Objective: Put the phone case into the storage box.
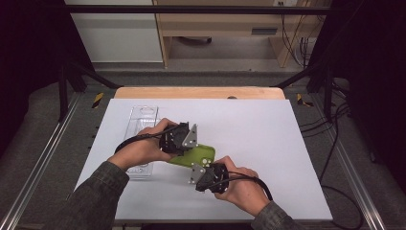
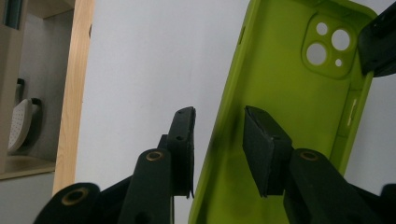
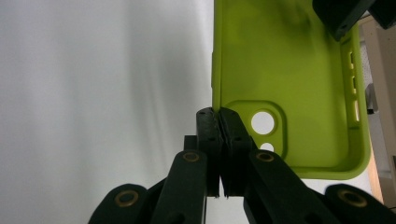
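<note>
Near the middle of the white worktop (image 1: 258, 129), between the two hands, lies a lime-green phone case (image 1: 201, 154), its hollow inner side facing up and its camera cut-out toward the right tool. In the right gripper view the right tool (image 3: 218, 112) is clenched on the long side wall of the case beside the camera cut-out, the two black jaws pressed flat together with the thin green edge between them. In the left gripper view the left tool (image 2: 219, 126) straddles the case's other end: one jaw stands outside the side wall, the other inside the hollow, and a clear gap shows between each pad and the green wall, so the tool is not pressing on it. From the high view the left hand (image 1: 141, 148) and right hand (image 1: 242, 184) each come in from the near edge with dark green sleeves. A clear plastic tray (image 1: 142, 125) lies on the worktop just behind and under the left hand, near the left edge. Beyond the far edge stands a wooden desk (image 1: 225, 28).
</note>
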`<action>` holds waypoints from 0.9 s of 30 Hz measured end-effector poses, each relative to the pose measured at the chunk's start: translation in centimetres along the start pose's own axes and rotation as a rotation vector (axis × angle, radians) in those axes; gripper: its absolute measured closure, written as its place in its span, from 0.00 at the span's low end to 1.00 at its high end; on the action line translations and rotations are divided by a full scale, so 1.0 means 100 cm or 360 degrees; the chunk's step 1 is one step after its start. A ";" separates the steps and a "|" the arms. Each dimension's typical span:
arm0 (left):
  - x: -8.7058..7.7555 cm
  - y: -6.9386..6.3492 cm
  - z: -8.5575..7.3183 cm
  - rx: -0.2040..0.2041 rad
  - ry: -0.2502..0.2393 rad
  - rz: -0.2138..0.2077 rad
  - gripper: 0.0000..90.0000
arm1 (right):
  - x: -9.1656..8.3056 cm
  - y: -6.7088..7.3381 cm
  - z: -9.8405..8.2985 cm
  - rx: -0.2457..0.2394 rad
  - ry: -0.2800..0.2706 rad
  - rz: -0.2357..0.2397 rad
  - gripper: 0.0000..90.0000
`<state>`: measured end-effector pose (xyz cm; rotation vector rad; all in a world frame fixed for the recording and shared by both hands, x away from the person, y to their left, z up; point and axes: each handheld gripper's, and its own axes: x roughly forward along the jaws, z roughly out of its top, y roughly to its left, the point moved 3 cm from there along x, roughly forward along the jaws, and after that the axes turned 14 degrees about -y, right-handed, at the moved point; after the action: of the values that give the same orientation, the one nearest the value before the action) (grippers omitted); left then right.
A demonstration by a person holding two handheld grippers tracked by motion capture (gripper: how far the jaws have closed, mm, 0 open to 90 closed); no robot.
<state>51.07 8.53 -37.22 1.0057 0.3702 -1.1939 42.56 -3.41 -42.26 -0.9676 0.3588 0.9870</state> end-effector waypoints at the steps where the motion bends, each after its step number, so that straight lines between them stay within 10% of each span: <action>1: 0.000 0.000 0.000 0.0002 0.0002 -0.0007 0.73 | 0.000 0.000 0.000 -0.0003 -0.0003 -0.0001 0.98; 27: 0.004 -0.003 0.004 0.0115 0.0085 -0.0030 0.94 | 0.001 0.002 0.001 -0.0002 0.0009 0.0008 0.98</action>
<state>50.83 7.99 -37.47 1.1005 0.3813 -1.2061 42.39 -3.19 -42.37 -0.9712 0.3655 0.9895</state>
